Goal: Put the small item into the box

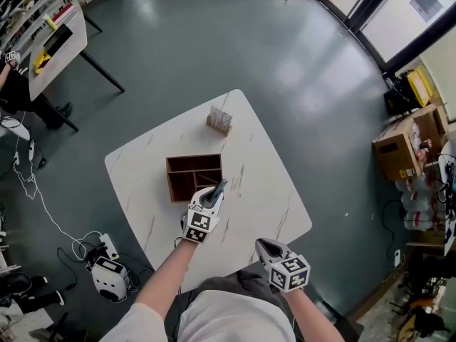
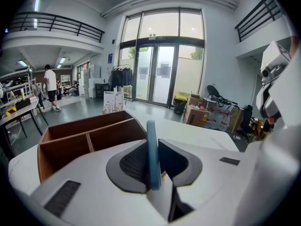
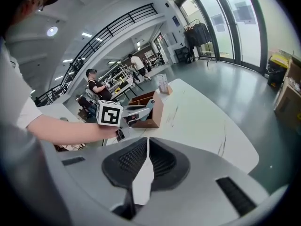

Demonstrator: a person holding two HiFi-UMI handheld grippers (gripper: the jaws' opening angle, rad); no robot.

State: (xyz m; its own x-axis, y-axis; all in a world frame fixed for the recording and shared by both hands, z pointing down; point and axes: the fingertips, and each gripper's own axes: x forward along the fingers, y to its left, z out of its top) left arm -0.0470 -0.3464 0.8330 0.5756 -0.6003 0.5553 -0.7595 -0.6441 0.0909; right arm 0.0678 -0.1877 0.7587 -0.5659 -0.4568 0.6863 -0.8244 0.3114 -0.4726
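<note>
Hovering at the wooden box's (image 1: 193, 159) lower-right corner, left gripper (image 1: 214, 192) is clamping the slim blue stick (image 2: 152, 149); releasing here is risking a rim bounce. Right gripper (image 1: 266, 247) is idling, jaws together, empty.

It was a large open workshop or lab hall. Tall glass doors (image 2: 160, 74), a railed mezzanine (image 2: 56, 26), cluttered workbenches (image 1: 57, 45) and stacked cardboard boxes (image 1: 402, 148) on a bare grey floor (image 1: 214, 41) showed it.

Lower end of blue item (image 2: 151, 133) hidden within left claw (image 2: 152, 147), possibly a tube
</note>
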